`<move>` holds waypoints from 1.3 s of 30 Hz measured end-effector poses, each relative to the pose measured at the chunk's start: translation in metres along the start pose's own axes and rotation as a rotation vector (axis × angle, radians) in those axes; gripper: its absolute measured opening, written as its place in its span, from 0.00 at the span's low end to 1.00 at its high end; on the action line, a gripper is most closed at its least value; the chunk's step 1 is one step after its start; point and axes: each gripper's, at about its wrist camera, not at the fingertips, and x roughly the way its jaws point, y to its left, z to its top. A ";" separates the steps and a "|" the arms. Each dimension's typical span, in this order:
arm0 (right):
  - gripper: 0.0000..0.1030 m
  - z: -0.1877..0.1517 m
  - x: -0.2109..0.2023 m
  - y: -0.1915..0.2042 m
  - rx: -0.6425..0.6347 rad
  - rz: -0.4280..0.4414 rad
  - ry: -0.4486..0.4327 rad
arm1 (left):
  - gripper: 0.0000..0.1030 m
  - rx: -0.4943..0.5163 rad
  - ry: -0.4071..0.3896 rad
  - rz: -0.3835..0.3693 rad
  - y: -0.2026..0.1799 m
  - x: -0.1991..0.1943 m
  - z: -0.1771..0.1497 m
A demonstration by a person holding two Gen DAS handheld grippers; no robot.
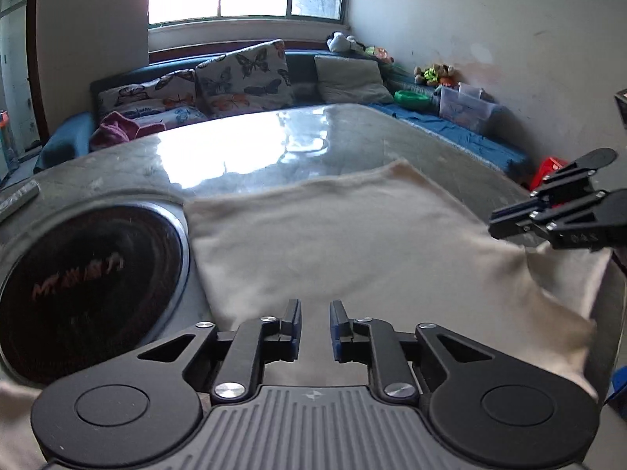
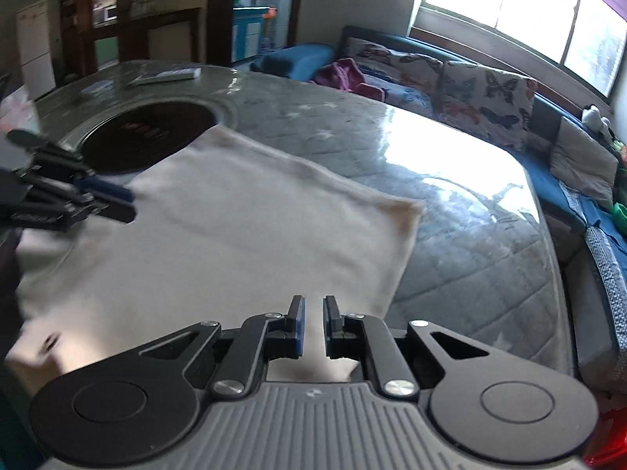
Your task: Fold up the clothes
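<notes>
My left gripper (image 1: pixel 315 327) sits nearest, its jaws parted a little over the near edge of the cream garment (image 1: pixel 352 243), gripping nothing. My right gripper (image 2: pixel 313 323) is likewise slightly spread above the cloth. The garment lies flat on the grey table (image 1: pixel 243 149), beside the round black burner (image 1: pixel 86 286). Butterfly cushions (image 1: pixel 243 74) line the far sofa.

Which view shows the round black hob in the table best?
The left wrist view: the hob is close and large, its steel rim and red lettering visible, though blurred. In the right wrist view the hob is farther away and the cloth covers its near edge.
</notes>
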 end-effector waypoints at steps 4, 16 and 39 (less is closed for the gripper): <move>0.13 -0.018 -0.007 0.015 0.008 0.021 -0.010 | 0.18 -0.015 0.016 0.018 -0.001 -0.005 -0.013; 0.16 -0.050 -0.039 0.028 0.004 -0.009 -0.044 | 0.19 -0.010 0.013 0.067 0.008 -0.009 -0.025; 0.19 -0.135 -0.106 -0.036 0.398 -0.303 -0.057 | 0.25 0.107 -0.024 -0.123 -0.073 -0.012 -0.001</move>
